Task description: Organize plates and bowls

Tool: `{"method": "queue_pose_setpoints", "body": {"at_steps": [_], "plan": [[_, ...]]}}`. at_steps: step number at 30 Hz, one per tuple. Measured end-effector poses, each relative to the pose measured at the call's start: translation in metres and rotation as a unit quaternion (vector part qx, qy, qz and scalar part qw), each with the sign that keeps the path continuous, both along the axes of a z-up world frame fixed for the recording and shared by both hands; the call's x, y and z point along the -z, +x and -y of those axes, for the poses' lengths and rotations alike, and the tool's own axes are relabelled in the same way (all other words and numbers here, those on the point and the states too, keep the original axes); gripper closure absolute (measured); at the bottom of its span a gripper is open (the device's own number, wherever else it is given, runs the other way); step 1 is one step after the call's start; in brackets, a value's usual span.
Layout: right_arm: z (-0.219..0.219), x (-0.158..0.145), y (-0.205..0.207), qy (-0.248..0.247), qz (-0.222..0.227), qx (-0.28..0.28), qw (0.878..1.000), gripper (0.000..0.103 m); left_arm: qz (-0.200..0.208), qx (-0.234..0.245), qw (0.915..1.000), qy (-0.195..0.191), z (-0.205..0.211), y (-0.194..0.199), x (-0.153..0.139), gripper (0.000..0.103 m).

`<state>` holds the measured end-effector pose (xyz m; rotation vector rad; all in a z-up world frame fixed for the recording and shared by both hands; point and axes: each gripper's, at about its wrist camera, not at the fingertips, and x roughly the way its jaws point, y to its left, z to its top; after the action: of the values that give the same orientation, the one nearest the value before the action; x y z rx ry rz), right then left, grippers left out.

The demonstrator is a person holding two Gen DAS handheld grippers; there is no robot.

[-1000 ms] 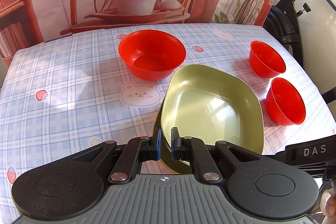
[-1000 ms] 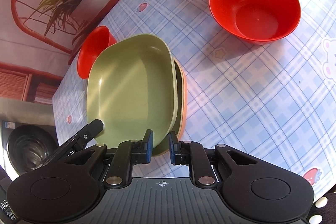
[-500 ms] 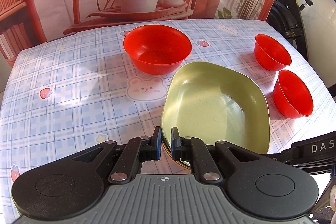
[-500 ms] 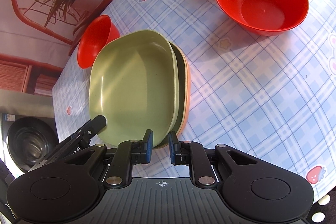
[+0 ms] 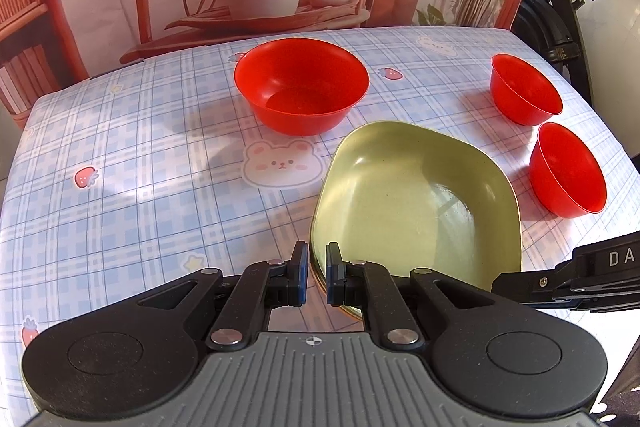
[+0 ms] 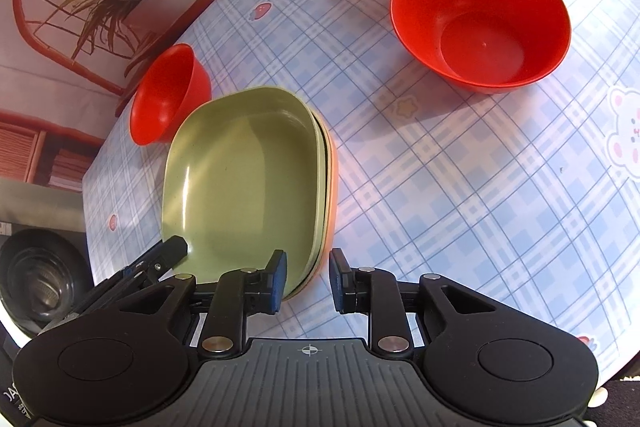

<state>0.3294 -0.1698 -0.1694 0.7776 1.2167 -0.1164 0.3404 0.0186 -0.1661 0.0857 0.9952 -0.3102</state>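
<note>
The left gripper [image 5: 313, 274] stays clamped on the near rim of the green plate [image 5: 416, 203], now lowered flat onto the plates beneath it. The right gripper [image 6: 307, 279] has just been opening, its pads clear of the stack's [image 6: 244, 179] edge. Stacking looks finished. Open tabletop [image 5: 152, 163] lies left; three red bowls [image 5: 301, 85] ring the far side.

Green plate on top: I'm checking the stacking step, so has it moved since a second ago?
Yes. The green plate has sunk from a tilt to lie level on the plates below, its rim now clear of the large red bowl.
</note>
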Motion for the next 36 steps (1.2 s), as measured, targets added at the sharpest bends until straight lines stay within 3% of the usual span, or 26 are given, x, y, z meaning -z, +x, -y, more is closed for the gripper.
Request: {"method": "queue_pose_setpoints", "body": {"at_steps": [26,34,36], "plan": [[0.009,0.019,-0.003,0.013,-0.004,0.019,1.000,0.075,0.003,-0.018,0.9998,-0.010,-0.003,0.001,0.003,0.089],[0.010,0.012,-0.004,0.010,0.016,0.016,1.000,0.081,0.014,-0.013,0.9998,-0.004,-0.002,-0.005,-0.008,0.089],[0.012,0.008,-0.003,0.001,0.028,0.010,1.000,0.079,0.024,-0.011,0.9996,-0.007,-0.002,-0.006,-0.015,0.081]]}}
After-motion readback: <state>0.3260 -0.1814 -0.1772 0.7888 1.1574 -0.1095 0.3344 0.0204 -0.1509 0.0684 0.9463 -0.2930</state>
